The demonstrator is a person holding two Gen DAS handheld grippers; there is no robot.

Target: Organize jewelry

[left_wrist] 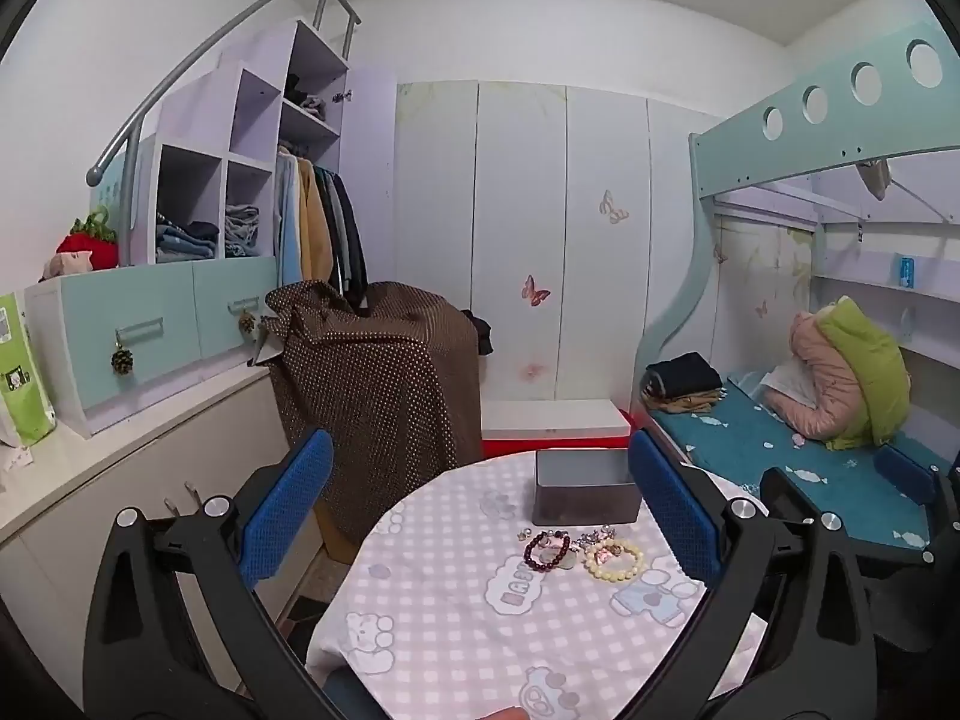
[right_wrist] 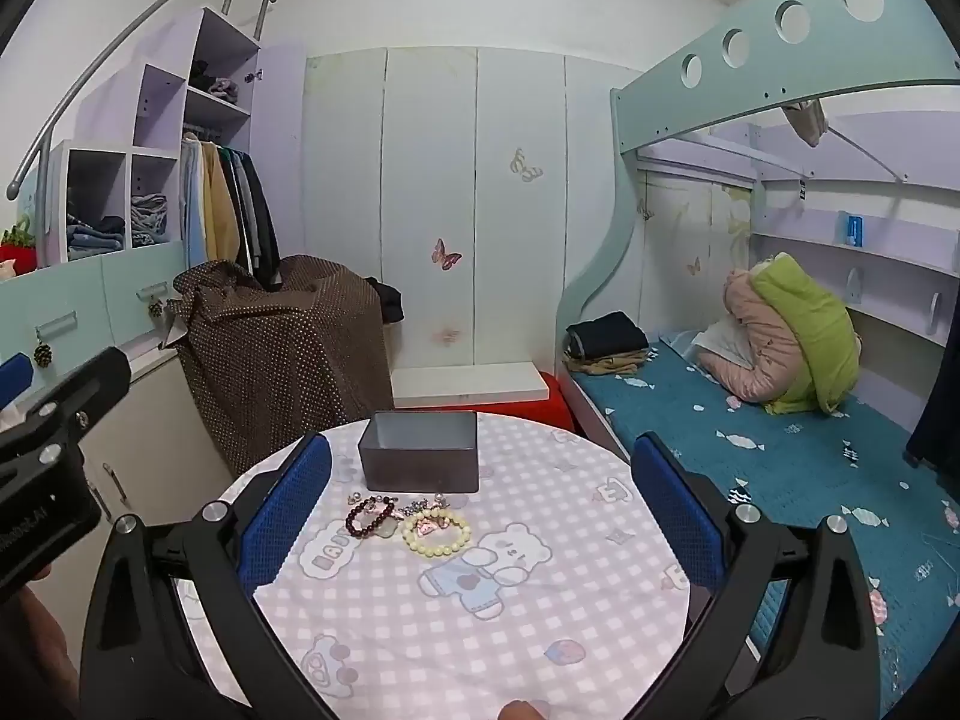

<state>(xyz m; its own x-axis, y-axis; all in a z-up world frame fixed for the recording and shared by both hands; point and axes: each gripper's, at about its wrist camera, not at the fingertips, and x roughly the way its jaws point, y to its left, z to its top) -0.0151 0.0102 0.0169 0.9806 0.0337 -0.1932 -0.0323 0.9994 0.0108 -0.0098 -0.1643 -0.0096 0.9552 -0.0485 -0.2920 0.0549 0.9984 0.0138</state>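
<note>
- Bedroom setting: a round bench (right_wrist: 480,630) under a checked cartoon cloth, with a bunk bed (right_wrist: 780,450) to the right.
- Grey open box (right_wrist: 420,459) stands at the bench's far side.
- Jewelry lies just in front of the box: a dark red bead bracelet (right_wrist: 367,521), a cream bead bracelet (right_wrist: 437,533), and small pieces between them.
- Left tongs (left_wrist: 480,510) spread wide, holding nothing.
- Right tongs (right_wrist: 480,510) spread wide, holding nothing.

Dark-red bracelet (right_wrist: 367,521), cream bracelet (right_wrist: 437,531), possibly earrings, before open grey box (right_wrist: 420,461).
</note>
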